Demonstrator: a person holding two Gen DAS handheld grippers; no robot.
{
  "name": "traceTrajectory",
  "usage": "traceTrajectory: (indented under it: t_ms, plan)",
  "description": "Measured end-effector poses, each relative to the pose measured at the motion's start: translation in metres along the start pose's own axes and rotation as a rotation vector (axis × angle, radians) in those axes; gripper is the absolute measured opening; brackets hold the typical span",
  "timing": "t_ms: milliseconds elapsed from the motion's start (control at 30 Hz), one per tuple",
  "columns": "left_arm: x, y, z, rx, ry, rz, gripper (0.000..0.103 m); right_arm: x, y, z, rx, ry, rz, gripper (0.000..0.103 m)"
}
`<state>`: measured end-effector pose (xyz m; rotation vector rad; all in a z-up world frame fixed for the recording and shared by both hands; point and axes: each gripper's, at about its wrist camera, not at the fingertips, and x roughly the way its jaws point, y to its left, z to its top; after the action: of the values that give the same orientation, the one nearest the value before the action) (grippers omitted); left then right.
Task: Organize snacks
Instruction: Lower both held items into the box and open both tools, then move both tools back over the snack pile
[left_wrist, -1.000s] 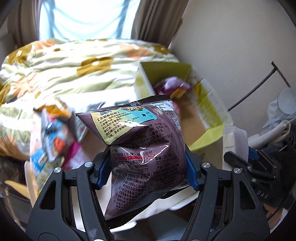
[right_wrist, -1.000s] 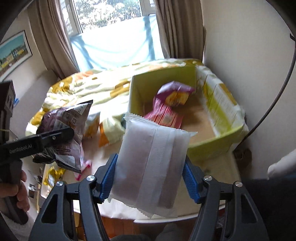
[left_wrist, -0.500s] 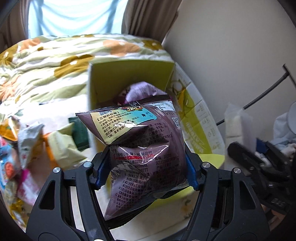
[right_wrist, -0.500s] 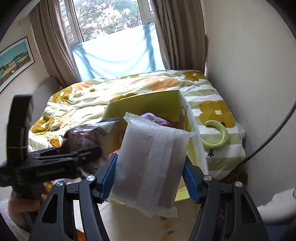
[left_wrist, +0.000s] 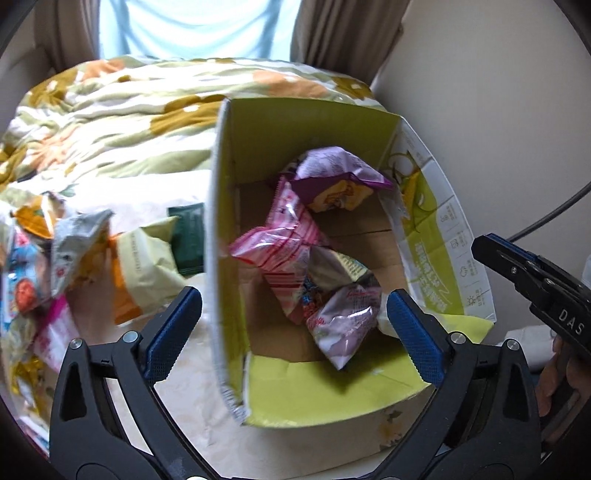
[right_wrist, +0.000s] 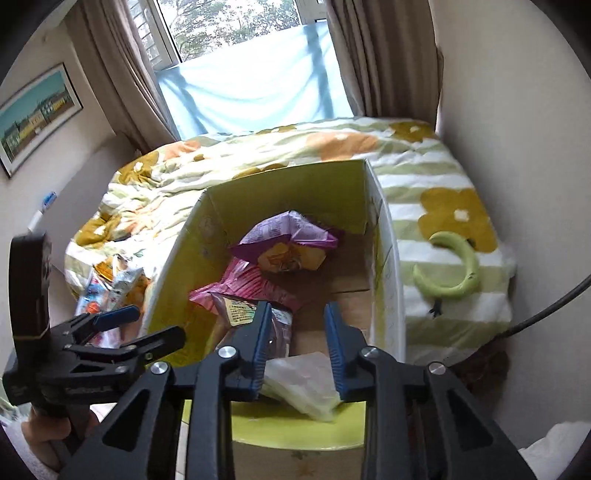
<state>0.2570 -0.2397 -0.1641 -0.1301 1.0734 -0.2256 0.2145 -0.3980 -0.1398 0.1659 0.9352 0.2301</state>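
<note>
The left gripper (left_wrist: 293, 328) hangs over the green cardboard box (left_wrist: 332, 398), jaws wide and empty. The right gripper (right_wrist: 295, 350) hovers there too, jaws parted, gripping nothing. Below them lie a white packet (right_wrist: 306, 384), a maroon bag (left_wrist: 340, 310), a pink striped packet (left_wrist: 280, 240) and, farthest, a purple bag (left_wrist: 332, 177). More snacks (left_wrist: 88, 251) litter the table left of the box.

Daylight from the window (right_wrist: 255, 74) behind the bed; glass blown out, room soft. Heavy fisheye bending, dark corners. White packet (right_wrist: 303, 384) smeared, probably motion blur. Snack pile (left_wrist: 74, 258) blurred.
</note>
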Motion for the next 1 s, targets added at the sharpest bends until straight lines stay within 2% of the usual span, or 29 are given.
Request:
traceTrajectory:
  t_ms: [400, 433, 500, 567, 700, 733, 767, 1000]
  plan:
    - [-0.016, 0.011, -0.013, -0.009, 0.005, 0.043, 0.1, 0.013, 0.003, -0.011, 0.005, 0.069, 0.017, 0.029]
    - [-0.019, 0.011, -0.014, -0.005, 0.0, 0.047, 0.1, 0.013, 0.004, -0.013, 0.008, 0.072, 0.012, 0.032]
    - [-0.023, 0.01, -0.016, 0.003, -0.007, 0.05, 0.1, 0.013, 0.006, -0.016, 0.011, 0.07, 0.006, 0.064]
    - [-0.029, 0.008, -0.017, 0.015, -0.019, 0.056, 0.1, 0.009, 0.007, -0.02, 0.015, 0.055, 0.007, 0.081]
    - [-0.044, 0.006, -0.02, 0.027, -0.046, 0.064, 0.1, -0.002, 0.012, -0.024, 0.006, 0.013, -0.013, 0.088]
    - [-0.048, 0.006, -0.021, 0.026, -0.052, 0.063, 0.1, -0.006, 0.014, -0.024, -0.001, 0.003, -0.023, 0.092]
    - [-0.053, 0.007, -0.022, 0.024, -0.059, 0.062, 0.1, -0.008, 0.015, -0.024, -0.009, -0.006, -0.029, 0.101]
    - [-0.103, 0.021, -0.034, 0.004, -0.128, 0.102, 0.1, -0.033, 0.037, -0.023, -0.081, -0.081, -0.025, 0.102]
